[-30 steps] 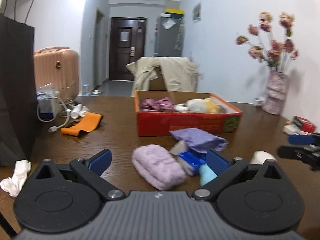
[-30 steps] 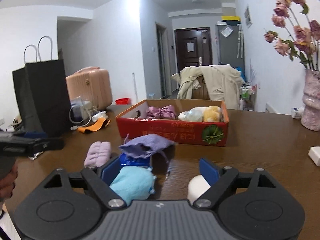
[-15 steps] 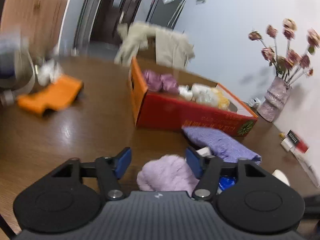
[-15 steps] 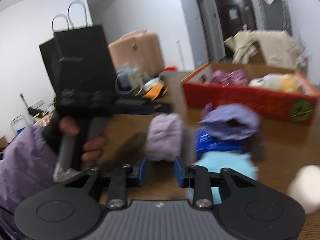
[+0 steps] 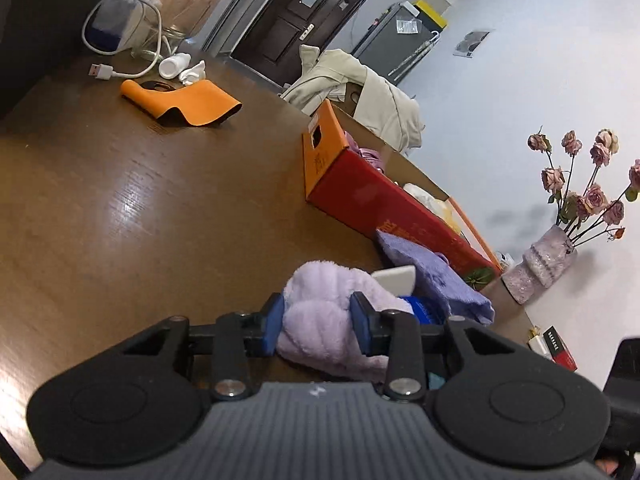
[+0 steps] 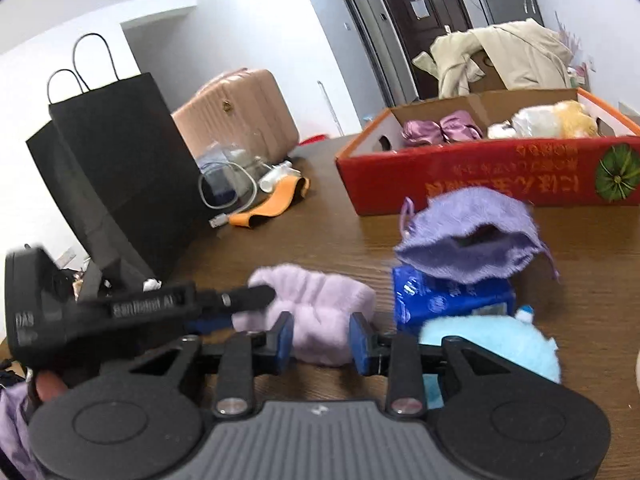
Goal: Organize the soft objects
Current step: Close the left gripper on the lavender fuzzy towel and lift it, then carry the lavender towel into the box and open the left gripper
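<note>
The brown wooden counter (image 5: 120, 216) carries everything. The black paper bag (image 6: 116, 152) stands upright at its left side; what it holds cannot be seen. The red cardboard box (image 6: 480, 184) sits open-topped further back, with a mauve satin piece (image 6: 440, 126) in its left part and a white and yellow plush (image 6: 548, 118) in its right part. In front of the box a purple knit pouch (image 6: 468, 236) lies on a blue tissue pack (image 6: 444, 300), its mouth gaping toward the camera, the inside dark. A light blue plush (image 6: 492, 350) lies just beside the pack. The lilac fluffy roll (image 6: 320, 300) rests on the counter to the left of the pack. Both grippers have just been closing on it: the left gripper (image 5: 316, 324) pinches one end between its blue fingers (image 5: 273, 324), and the right gripper (image 6: 320, 338) pinches the near edge between its fingers (image 6: 285, 340).
</note>
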Demonstrator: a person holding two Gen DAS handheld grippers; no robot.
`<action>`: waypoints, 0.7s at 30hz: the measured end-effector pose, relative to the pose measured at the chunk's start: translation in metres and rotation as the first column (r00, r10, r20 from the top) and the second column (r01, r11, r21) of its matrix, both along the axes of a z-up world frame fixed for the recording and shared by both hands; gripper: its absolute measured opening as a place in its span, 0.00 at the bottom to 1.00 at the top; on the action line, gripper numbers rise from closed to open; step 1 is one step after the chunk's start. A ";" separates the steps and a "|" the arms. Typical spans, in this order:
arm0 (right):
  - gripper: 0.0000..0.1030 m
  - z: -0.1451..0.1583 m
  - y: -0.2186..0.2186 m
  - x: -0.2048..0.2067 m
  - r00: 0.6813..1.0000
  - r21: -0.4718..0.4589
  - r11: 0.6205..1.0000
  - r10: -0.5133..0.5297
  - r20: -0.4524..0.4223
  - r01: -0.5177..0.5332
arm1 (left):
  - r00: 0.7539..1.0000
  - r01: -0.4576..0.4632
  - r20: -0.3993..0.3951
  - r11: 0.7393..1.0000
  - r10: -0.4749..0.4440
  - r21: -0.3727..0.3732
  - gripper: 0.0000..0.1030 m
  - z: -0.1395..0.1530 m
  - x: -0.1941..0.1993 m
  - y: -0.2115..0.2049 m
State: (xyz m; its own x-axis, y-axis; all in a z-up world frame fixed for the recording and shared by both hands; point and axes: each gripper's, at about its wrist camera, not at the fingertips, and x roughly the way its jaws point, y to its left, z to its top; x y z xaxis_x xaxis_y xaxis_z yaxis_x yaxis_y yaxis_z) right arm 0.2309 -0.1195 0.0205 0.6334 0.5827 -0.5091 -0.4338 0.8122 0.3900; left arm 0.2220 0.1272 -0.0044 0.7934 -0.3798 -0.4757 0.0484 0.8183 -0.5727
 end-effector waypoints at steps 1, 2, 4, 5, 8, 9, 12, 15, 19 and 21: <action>0.32 0.000 0.001 0.001 1.000 0.004 1.000 -0.001 -0.003 0.001 | 1.000 0.000 0.007 1.000 0.000 0.014 0.35 0.002 -0.001 -0.002; 0.32 -0.001 0.002 0.003 1.000 0.011 1.000 -0.005 -0.009 0.005 | 1.000 0.002 0.008 1.000 -0.002 0.027 0.35 0.002 -0.001 -0.005; 0.32 -0.006 0.005 0.012 0.999 0.000 0.999 -0.037 -0.035 0.037 | 1.000 0.001 0.006 0.999 -0.002 0.042 0.35 0.003 -0.001 -0.008; 0.32 -0.006 0.005 0.016 0.997 -0.005 0.998 -0.057 -0.046 0.057 | 1.000 0.003 0.005 0.999 -0.003 0.044 0.35 0.003 -0.001 -0.009; 0.32 -0.012 0.005 0.022 0.995 0.005 0.996 -0.084 -0.052 0.085 | 1.000 -0.003 0.003 0.998 0.003 0.062 0.35 0.001 -0.001 -0.012; 0.32 -0.013 0.007 0.022 0.995 0.001 0.996 -0.085 -0.045 0.085 | 1.000 -0.004 0.009 0.997 0.003 0.075 0.35 0.001 -0.002 -0.014; 0.28 -0.019 0.013 0.024 0.996 -0.016 0.996 -0.088 -0.019 0.088 | 1.000 -0.004 0.015 0.995 0.003 0.096 0.31 0.001 -0.003 -0.016; 0.29 -0.019 0.017 0.022 0.997 -0.039 0.996 -0.082 -0.008 0.082 | 1.000 -0.010 0.020 0.993 0.008 0.114 0.28 0.002 -0.006 -0.019; 0.16 -0.018 0.022 0.018 0.998 -0.078 0.995 -0.061 0.024 0.063 | 0.999 -0.025 0.039 0.989 0.019 0.147 0.26 0.004 -0.013 -0.025; 0.14 -0.015 0.022 0.012 0.998 -0.078 0.996 -0.051 0.036 0.054 | 0.998 -0.020 0.060 0.982 0.009 0.186 0.24 0.008 -0.020 -0.030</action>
